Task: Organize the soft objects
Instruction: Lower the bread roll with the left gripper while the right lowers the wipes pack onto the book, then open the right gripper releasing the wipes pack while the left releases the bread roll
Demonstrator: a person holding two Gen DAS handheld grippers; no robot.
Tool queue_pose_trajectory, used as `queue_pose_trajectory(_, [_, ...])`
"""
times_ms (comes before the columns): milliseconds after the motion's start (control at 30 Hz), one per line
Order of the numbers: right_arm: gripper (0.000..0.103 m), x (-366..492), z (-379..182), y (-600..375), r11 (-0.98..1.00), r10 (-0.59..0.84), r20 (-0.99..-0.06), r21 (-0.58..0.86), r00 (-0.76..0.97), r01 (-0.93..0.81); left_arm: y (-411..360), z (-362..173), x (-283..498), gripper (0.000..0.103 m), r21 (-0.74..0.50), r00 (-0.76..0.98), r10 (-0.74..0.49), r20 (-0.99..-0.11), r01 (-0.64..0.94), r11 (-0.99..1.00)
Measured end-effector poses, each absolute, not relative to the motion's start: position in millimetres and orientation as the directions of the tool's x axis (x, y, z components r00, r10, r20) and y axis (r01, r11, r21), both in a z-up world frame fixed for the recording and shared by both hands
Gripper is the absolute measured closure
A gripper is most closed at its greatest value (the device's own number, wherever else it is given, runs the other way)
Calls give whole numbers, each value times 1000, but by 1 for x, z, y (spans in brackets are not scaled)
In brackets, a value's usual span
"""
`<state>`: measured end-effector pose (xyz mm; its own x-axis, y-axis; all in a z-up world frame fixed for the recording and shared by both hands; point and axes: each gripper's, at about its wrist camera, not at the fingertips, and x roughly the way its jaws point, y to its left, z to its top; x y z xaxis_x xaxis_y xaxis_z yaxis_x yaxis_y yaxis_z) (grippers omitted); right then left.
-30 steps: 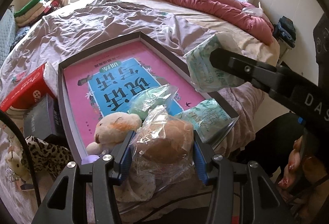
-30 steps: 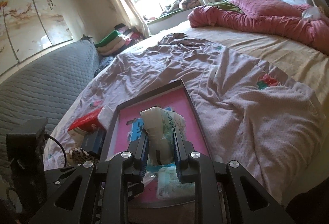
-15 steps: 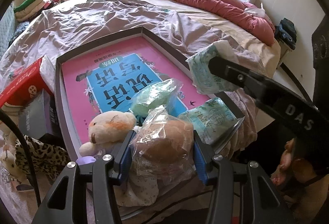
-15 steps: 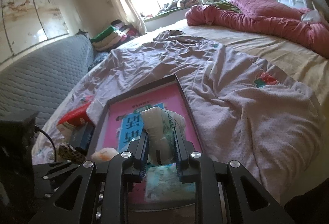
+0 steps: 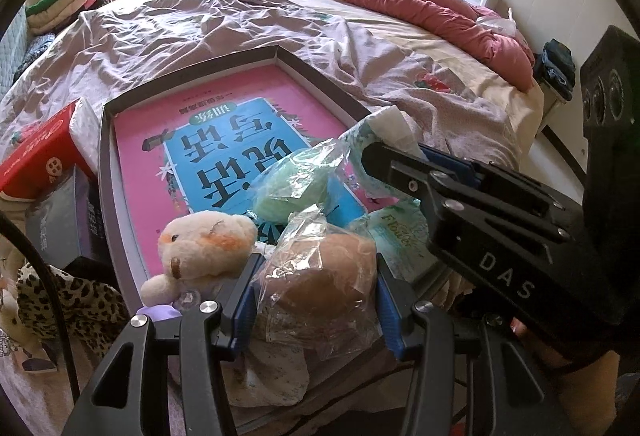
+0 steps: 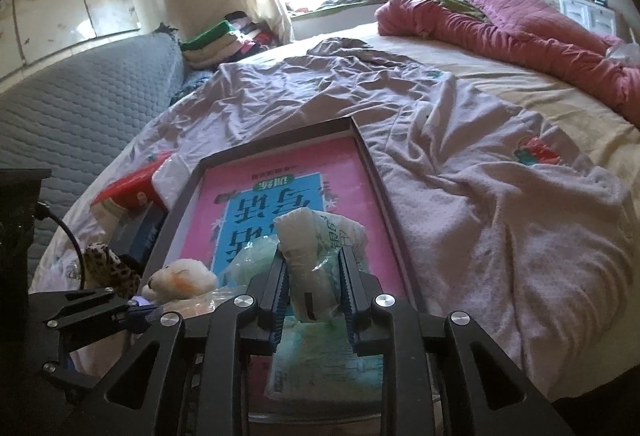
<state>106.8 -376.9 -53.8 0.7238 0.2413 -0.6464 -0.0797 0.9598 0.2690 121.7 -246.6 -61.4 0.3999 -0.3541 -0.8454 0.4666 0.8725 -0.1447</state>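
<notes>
In tray [image 5: 105, 172]: cream plush bear [image 5: 204, 250], green bagged item [image 5: 294, 188]
Left claw [image 5: 316, 300]: gripping bagged brown bun [image 5: 320, 276]
Right claw [image 6: 314, 290]: opening around white-green tissue pack [image 6: 316, 260] (still between pads)

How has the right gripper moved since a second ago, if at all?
Yes. The right gripper, jaws opening around its tissue pack, came down and inward over the tray.
</notes>
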Motion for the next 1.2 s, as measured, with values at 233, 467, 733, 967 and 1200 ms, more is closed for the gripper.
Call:
queue_pose_trajectory(233, [66,107,-56,-379,930,312,-626,356,715,-95,-245,-62,123,51,-149,400,-357,-844,465,873])
queue_pose_trajectory(467, [56,108,-60,-383,891,376,-607,444,700,-93,-244,-62,124,51,-150,399,-357,-844,464,873])
queue_pose_trajectory(733, [48,101,-56,-396,859,390,-576,508,719,-58,-242,-63,125,50,-159,394,-360,-845,458,875])
queue_pose_trajectory(967, [45,94,-51,-406,854,369,-565,519,738,-29,-243,-64,125,50,-163,392,-362,-846,456,875])
queue_pose_trajectory(1200, [45,89,-49,-412,853,353,-562,522,748,-10,-247,-65,130,48,-164,383,-361,-850,460,873])
